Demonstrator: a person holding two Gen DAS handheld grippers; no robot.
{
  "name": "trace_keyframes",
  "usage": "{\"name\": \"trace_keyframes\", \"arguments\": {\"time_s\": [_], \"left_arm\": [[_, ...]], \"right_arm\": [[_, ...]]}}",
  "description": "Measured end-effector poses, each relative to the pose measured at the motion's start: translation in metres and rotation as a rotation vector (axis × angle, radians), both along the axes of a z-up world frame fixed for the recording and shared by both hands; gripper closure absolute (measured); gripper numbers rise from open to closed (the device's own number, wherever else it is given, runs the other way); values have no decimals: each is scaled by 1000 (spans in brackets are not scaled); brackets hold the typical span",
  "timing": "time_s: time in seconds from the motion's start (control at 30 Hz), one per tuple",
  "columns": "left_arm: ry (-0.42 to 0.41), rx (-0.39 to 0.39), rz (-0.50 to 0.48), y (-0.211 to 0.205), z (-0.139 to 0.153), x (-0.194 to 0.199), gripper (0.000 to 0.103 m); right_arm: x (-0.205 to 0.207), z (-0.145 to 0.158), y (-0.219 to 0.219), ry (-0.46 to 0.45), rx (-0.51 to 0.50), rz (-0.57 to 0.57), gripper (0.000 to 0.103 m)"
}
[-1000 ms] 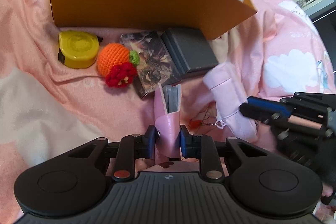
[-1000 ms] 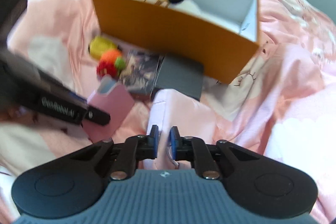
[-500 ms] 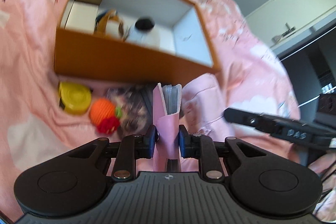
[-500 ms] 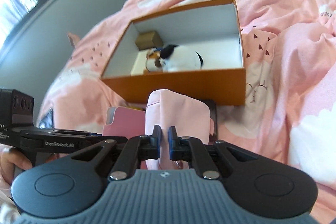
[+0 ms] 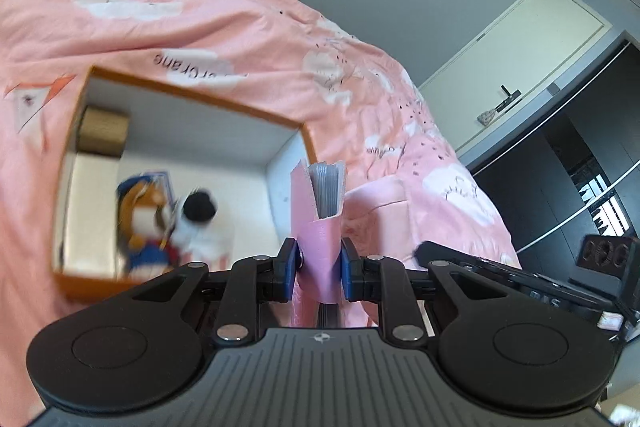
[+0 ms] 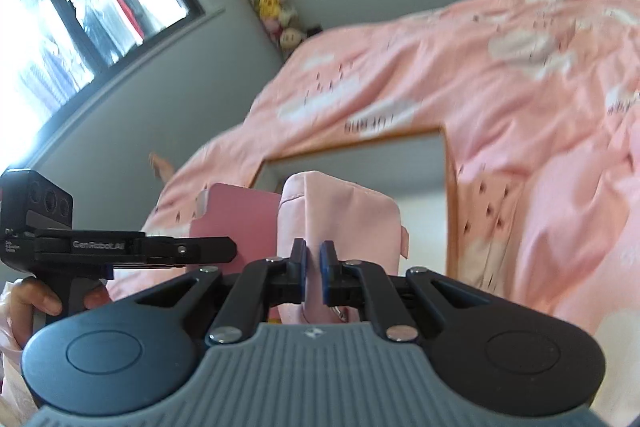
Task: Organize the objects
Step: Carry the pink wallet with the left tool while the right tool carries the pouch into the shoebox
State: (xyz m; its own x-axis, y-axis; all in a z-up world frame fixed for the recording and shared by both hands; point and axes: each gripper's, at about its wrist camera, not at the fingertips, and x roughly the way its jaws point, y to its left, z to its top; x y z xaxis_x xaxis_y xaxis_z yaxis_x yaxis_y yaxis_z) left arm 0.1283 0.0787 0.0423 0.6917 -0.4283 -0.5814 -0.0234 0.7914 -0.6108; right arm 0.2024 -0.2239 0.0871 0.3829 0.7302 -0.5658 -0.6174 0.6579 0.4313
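Observation:
My left gripper (image 5: 320, 269) is shut on a pink card wallet (image 5: 320, 227) with grey pages fanning out at its top, held upright above the near right corner of the orange box (image 5: 192, 89). My right gripper (image 6: 314, 273) is shut on a pale pink fabric pouch (image 6: 340, 211), which hangs in front of the same box (image 6: 450, 211). In the right wrist view the left gripper (image 6: 216, 249) reaches in from the left with the wallet (image 6: 236, 219) beside the pouch. The pouch (image 5: 380, 211) also shows to the right of the wallet in the left wrist view.
The box has white inner walls and holds a brown cardboard block (image 5: 104, 131), a white slab, a plush figure (image 5: 146, 223) and a black-and-white soft toy (image 5: 196, 219). It sits on a pink quilt (image 5: 180, 7) printed with clouds. A hand (image 6: 44, 301) grips the left handle.
Both grippers have risen with their loads and tilted up. The yellow tape measure, crochet orange, patterned box and grey box have dropped out of view; the open box interior now fills the middle.

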Motion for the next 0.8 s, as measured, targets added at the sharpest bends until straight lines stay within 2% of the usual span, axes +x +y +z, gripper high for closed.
{"name": "trace_keyframes", "arguments": {"time_s": [0.17,0.33,0.53,0.67,0.8], "left_arm": [[56,32,-5,-12,-26,52,79],[141,-2,-30,-23,-68,90,79],[232,-58,-47,-26,-108,115,79],[317,-100,-97,-30,-130,131,79],[378,-50,-109,-38,-140,137,79]], "right_arm": [[28,10,-4,-40,24,-45,96],[53,1,-2,-18,40,-80,96],[77,-18,0,19,45,-101,96],[88,-28,1,26,35,-110,96],[96,-35,1,33,28,-116,96]]}}
